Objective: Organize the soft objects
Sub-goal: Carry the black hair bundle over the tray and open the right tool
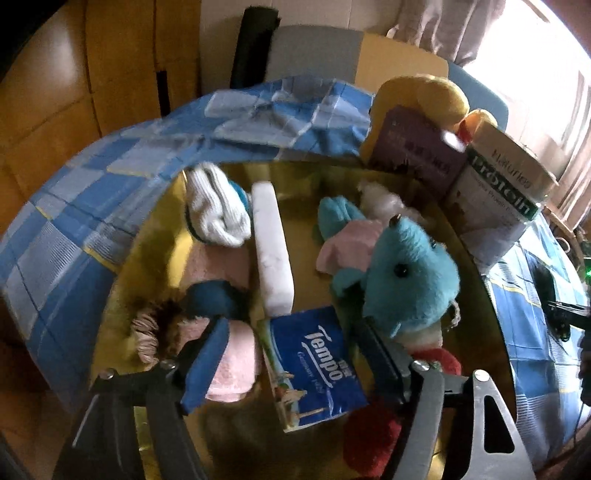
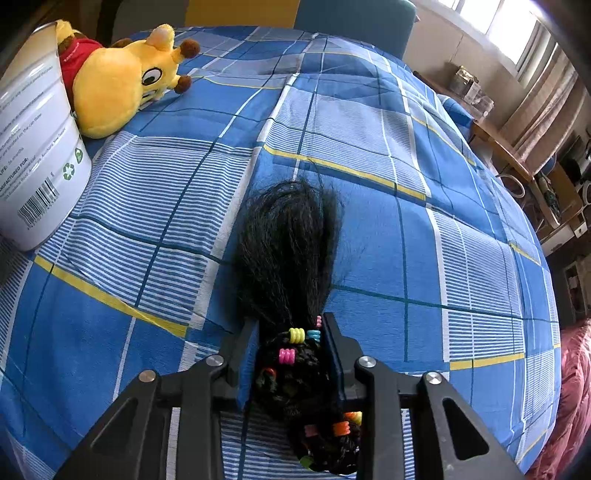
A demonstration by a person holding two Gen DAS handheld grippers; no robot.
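left gripper [image 1: 291, 332] jaws apart; right gripper [image 2: 291, 328] clamped.

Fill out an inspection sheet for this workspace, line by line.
Surface: blue plaid cloth, gold tray on it.
Job's things: teal plush, white sock, pink towel and white block in the tray; yellow plush on the cloth; beaded black hairpiece.
Clutter: Tempo tissue pack, protein can, purple box.
Grippers: left gripper open over the tray; right gripper shut on the hairpiece.
Cables: nothing seen.
Surroundings: window, wooden cabinet.
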